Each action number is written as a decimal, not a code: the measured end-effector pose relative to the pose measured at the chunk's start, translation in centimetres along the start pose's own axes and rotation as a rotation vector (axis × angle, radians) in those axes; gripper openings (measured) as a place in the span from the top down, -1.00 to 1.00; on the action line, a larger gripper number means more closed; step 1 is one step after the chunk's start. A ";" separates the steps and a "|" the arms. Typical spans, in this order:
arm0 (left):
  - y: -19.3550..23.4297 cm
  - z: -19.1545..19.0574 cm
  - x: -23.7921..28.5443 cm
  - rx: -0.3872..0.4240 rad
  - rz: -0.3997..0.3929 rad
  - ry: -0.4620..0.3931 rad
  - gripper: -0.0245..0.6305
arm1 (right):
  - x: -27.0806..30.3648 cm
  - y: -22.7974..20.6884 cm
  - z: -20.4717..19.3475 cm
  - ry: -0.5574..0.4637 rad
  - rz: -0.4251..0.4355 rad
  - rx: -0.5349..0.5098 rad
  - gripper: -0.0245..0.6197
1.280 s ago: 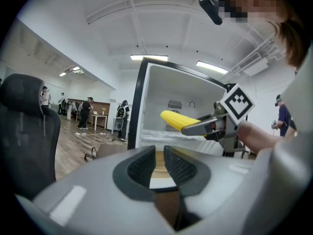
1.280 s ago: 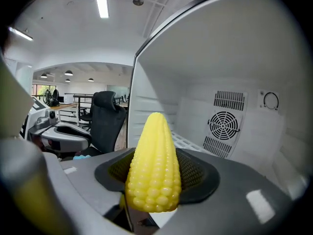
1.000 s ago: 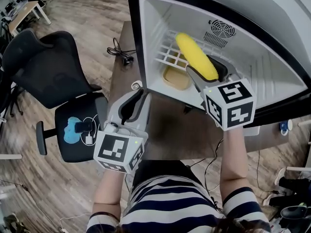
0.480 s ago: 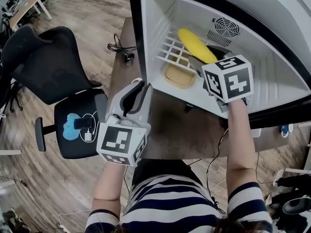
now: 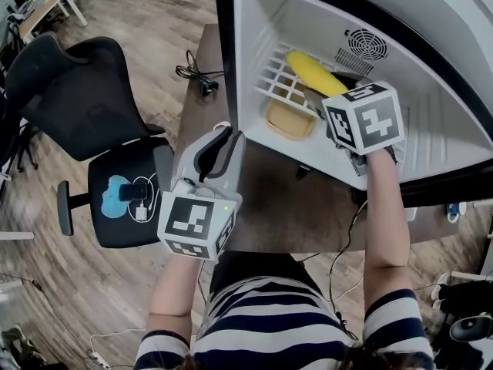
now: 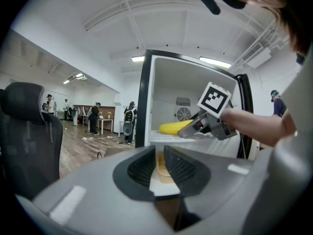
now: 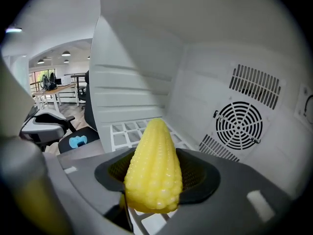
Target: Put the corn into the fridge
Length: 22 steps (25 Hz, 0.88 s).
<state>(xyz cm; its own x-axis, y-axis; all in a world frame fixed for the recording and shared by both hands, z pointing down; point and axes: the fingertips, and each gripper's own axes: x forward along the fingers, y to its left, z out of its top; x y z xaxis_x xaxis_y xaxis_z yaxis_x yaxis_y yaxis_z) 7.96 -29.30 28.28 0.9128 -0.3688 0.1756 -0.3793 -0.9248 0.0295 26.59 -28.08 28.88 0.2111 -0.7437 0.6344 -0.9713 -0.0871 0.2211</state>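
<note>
A yellow corn cob (image 5: 314, 72) (image 7: 154, 170) is inside the open white fridge (image 5: 431, 122), just over its white wire shelf (image 5: 271, 79). My right gripper (image 5: 333, 92) (image 7: 155, 174) is shut on the cob's thick end, and the tip points toward the back left wall. From the left gripper view, the corn (image 6: 174, 127) shows held at shelf height. My left gripper (image 5: 219, 149) (image 6: 160, 166) hovers outside, over the brown table (image 5: 269, 203) in front of the fridge. Its jaws stand nearly together with only a thin slit between them and nothing in it.
Under the wire shelf lies a shallow yellow tray (image 5: 289, 119). A round fan grille (image 7: 239, 124) is on the back wall. A black office chair (image 5: 85, 99) stands left of the table, with a black cable (image 5: 196, 75) at the table's far corner. People (image 6: 93, 117) stand far off.
My right gripper has carried the corn further into the fridge, lower and closer to the wire shelf. The left gripper has barely shifted.
</note>
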 end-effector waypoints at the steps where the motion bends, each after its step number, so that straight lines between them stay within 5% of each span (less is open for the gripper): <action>1: 0.0 -0.1 0.0 -0.003 -0.001 0.002 0.93 | 0.1 0.0 -0.1 -0.002 -0.001 0.000 0.12; 22: -1.6 0.0 -1.6 -0.020 -0.019 0.011 0.93 | -5.3 -0.1 -0.1 -0.204 -0.130 0.039 0.08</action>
<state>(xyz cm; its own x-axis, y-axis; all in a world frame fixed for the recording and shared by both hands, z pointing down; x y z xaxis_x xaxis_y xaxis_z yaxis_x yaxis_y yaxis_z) 7.07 -27.20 27.93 0.9183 -0.3498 0.1852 -0.3648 -0.9296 0.0530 25.60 -24.08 25.58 0.3119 -0.8427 0.4387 -0.9418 -0.2134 0.2598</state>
